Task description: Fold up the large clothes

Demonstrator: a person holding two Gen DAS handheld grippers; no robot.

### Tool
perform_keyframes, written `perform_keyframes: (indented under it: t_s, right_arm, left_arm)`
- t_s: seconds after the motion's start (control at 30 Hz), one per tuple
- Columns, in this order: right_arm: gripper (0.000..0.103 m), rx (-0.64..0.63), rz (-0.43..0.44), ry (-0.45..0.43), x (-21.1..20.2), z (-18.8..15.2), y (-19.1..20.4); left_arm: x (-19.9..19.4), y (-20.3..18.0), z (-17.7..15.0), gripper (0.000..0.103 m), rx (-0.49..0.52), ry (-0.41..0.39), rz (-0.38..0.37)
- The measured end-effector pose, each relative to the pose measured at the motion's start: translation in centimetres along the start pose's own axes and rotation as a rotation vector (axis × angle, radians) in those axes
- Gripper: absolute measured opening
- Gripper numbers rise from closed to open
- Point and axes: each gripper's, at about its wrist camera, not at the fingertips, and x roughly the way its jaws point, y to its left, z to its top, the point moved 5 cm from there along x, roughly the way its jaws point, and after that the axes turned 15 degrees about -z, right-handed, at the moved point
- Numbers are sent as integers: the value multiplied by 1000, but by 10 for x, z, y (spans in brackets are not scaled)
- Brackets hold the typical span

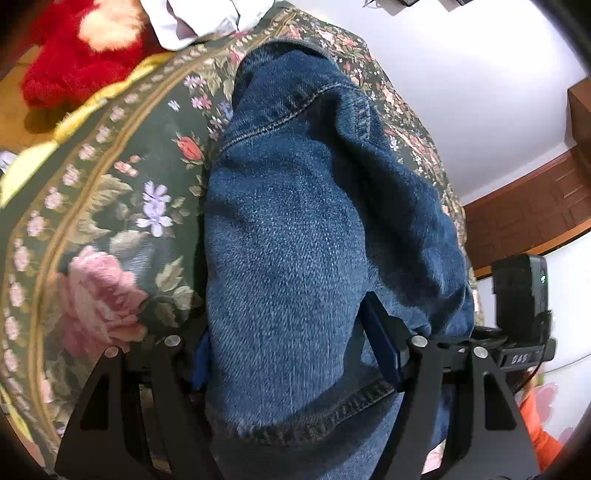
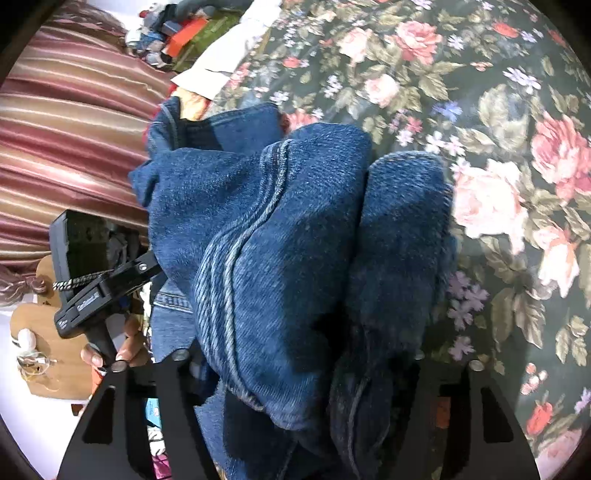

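Denim fills both views: a pair of blue jeans (image 1: 295, 229) lies bunched lengthwise on a bed covered by a dark green floral bedspread (image 1: 110, 206), with pink roses and small lilac flowers printed on it.

From the left wrist view, the left tongs (image 1: 295, 365) straddle a thick fold of the jeans. The blue fingers (image 1: 384, 350) stand wide on either side of the cloth, which bulges up between them and hides much of the left one. The pads look pressed against the bundle, so these tongs appear to grip the jeans, spread wide. A hemmed edge of the denim runs across just below the fingers. Beyond the bedspread's yellow border sit a red plush toy (image 1: 74, 62) and some white cloth (image 1: 195, 18).

From the right wrist view, the right tongs (image 2: 306, 373) reach into the jeans (image 2: 280, 240) too, where a double-stitched seam curves over a fat roll of fabric. The cloth covers the fingertips entirely, so I cannot tell whether they clamp the denim or stand loose around it. At the left, a person's hand (image 2: 118, 350) holds the other gripper's black handle, with a striped curtain (image 2: 66, 129) behind.
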Motion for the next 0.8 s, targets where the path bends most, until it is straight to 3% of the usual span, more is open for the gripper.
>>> perform_keyframes:
  t_s: [0.13,0.17,0.3,0.33,0.4,0.47,0.6,0.7,0.8]
  right_arm:
    - [71,-58,-82,-23,-28,-9,0]
    - [71,-93,-128,-51,-40,-11,2]
    - [73,-226,-284,-213,-85,-14,18]
    - [77,-250,-303,-257,-95,-14,24]
    - [98,-275,-292,-324,-110,-8,38]
    - [99,-283,-263,-358,-114,-2,53]
    - [99,-336,-225,-296,-80,23,86]
    - [99,-336,-279,-223,-42,48,91]
    - [98,-303,-390,-201,-19,76,75]
  left_arm:
    - [-25,-20,-7,70,134,-35,144]
    - [-35,-27,-9,70,191,-53,212]
    - [-58,-41,-16,70,325,-97,361]
    - [-61,-44,-17,70,347,-105,375]
    - [-68,-48,-18,72,384,-118,399]
    - [-66,-48,-18,72,392,-111,411]
    - [-47,-34,-19,73,362,-63,432]
    - [-43,-21,-24,76,294,-79,409]
    - [-43,-10,-28,81,248,-94,390]
